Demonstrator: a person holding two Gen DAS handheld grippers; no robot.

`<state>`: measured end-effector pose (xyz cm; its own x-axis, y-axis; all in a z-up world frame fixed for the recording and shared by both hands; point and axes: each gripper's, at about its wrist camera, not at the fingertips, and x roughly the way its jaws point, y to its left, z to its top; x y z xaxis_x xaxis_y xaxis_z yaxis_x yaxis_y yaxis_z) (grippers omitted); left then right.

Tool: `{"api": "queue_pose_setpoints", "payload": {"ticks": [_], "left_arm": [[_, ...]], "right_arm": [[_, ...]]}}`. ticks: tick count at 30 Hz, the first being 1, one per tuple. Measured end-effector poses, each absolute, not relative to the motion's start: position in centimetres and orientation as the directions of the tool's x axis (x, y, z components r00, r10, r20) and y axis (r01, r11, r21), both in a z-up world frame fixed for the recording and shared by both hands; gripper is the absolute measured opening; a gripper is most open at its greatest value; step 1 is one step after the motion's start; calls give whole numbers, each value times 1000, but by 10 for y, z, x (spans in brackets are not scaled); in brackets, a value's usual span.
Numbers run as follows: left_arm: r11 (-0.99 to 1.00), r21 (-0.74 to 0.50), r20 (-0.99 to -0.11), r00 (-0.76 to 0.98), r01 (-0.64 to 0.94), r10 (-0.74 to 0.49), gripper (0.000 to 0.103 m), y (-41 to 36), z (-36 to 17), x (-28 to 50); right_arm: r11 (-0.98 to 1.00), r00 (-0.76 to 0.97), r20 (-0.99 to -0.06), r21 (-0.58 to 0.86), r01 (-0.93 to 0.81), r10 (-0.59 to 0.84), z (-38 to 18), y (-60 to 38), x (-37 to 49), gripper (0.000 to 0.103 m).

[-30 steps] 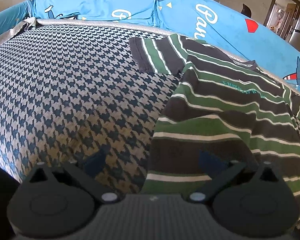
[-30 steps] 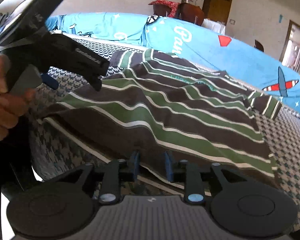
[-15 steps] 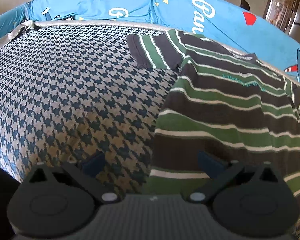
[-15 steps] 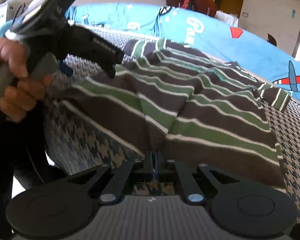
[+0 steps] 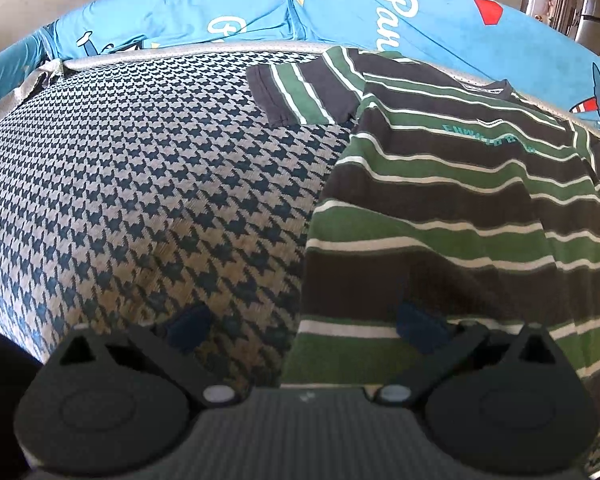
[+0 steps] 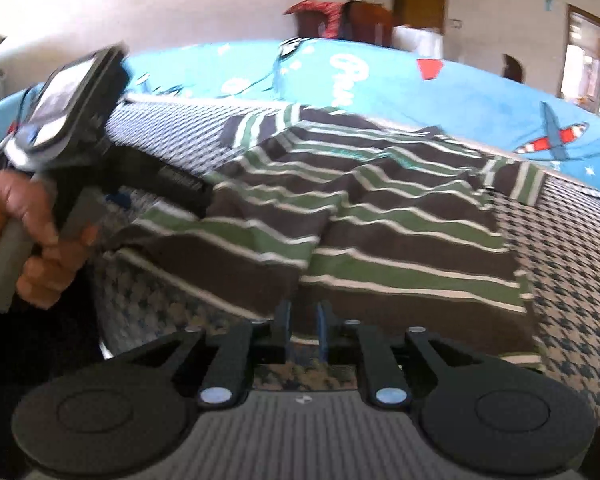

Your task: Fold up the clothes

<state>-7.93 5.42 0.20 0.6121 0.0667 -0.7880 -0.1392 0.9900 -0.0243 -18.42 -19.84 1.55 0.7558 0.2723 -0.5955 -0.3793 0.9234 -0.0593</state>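
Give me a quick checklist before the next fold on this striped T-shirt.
1. Striped T-shirt on the houndstooth bed cover: ok.
2. Left gripper wide open, straddling the shirt's side edge: ok.
3. Right gripper holding the hem: not ok, its jaws are opening, with a narrow gap between the pads.
4. Shirt flat: not ok, a ridge runs up the middle.
5. Far sleeve spread out: ok.
6. Hem fabric between the right pads: cannot tell.

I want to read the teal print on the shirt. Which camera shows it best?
The left wrist view: the teal print on the shirt is sharp there, though hard to read. In the right wrist view it is only a blurred smear.
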Motion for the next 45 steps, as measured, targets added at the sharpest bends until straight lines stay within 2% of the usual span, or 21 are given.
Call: {"api": "queue_pose_setpoints", "payload": {"ticks": [8, 11, 24, 29, 34, 42, 45], "left_arm": [[990, -23, -787, 612, -141, 69, 103, 54, 2, -81], [990, -21, -787, 612, -142, 71, 103, 54, 2, -80], [988, -22, -789, 610, -154, 77, 103, 52, 1, -78], [988, -20, -789, 610, -153, 78, 103, 53, 0, -78], [988, -19, -788, 610, -152, 78, 103, 53, 0, -78], [989, -14, -787, 612, -148, 80, 103, 52, 0, -79], [989, -13, -787, 612, -145, 79, 103, 51, 0, -80]], "right_arm": [[992, 837, -545, -71, -101, 46, 24, -239, -172, 22], [999, 840, -543, -34, -10, -10, 26, -262, -164, 25], [987, 788, -615, 113, 113, -20, 9, -319, -110, 30], [992, 789, -615, 96, 84, -8, 6, -314, -105, 34], [997, 789, -614, 74, 37, 16, 6, -304, -106, 10], [987, 827, -553, 47, 153, -102, 21, -310, -124, 6], [979, 809, -563, -6, 202, -170, 17, -312, -123, 5]]}}
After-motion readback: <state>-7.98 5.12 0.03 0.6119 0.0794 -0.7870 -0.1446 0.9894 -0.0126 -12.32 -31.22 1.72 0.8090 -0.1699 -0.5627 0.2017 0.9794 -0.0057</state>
